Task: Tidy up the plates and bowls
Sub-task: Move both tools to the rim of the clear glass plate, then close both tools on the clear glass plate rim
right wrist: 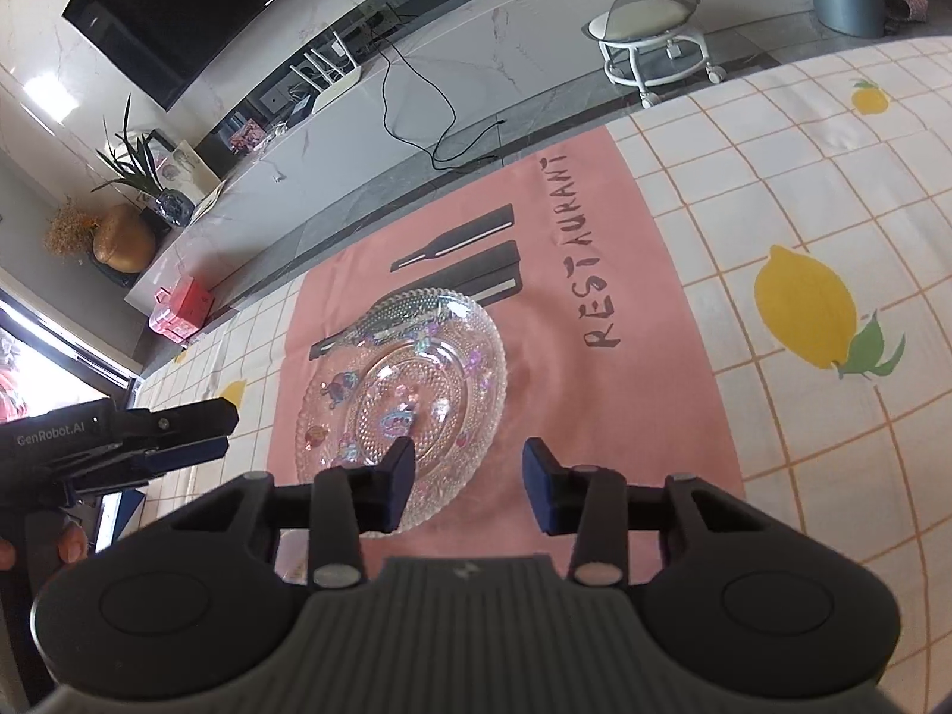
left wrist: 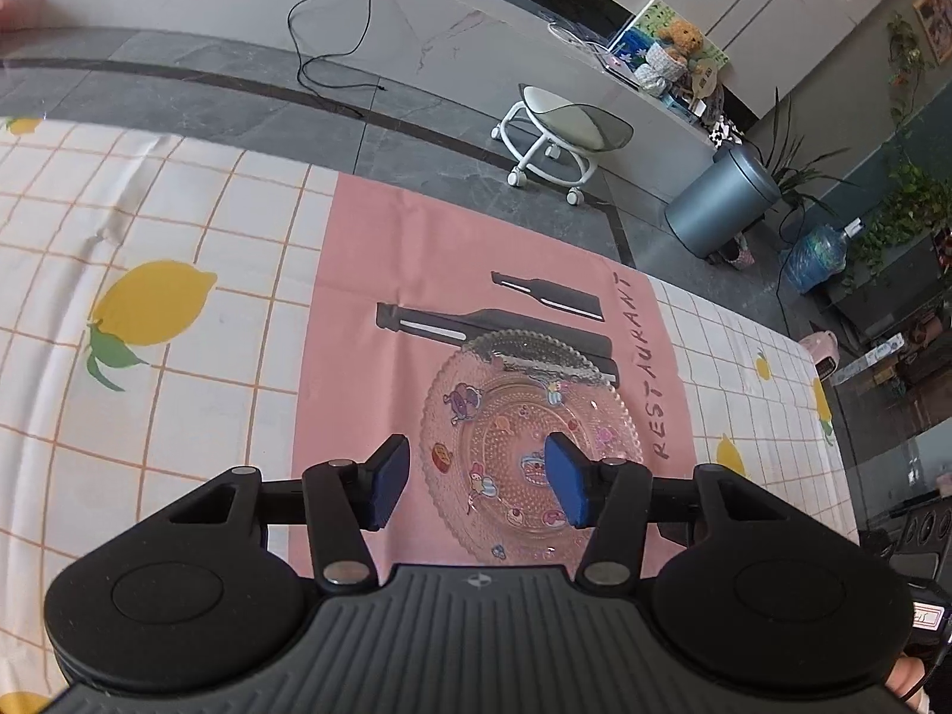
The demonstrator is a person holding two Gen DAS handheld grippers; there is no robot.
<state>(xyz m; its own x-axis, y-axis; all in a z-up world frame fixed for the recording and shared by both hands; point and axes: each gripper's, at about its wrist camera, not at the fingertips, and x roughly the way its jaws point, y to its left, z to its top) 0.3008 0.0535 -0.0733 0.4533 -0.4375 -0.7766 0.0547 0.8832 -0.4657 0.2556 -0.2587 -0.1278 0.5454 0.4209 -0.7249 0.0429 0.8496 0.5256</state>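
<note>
Your left gripper [left wrist: 476, 479]: black ribbed housing, two round side discs, silver pivot screws, blue pads [left wrist: 568, 485]. Your right gripper [right wrist: 467, 485]: same black build, dark blue pads [right wrist: 538, 494]. "GenRobot.AI" lettering on the left unit's side; bare fingertips beneath.

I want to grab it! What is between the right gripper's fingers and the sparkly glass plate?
Nothing. In the right wrist view, the open right gripper hangs over the clear beaded glass plate's near rim.

We see the worktop [left wrist: 178, 226] from two cameras, each looking forward and down along its gripper, from close above. The left view faces the glass plate [left wrist: 529, 434] from its left side, the right view from its right. Both share the plate, pink mat [left wrist: 369, 273] and white stool [left wrist: 559, 137].
</note>
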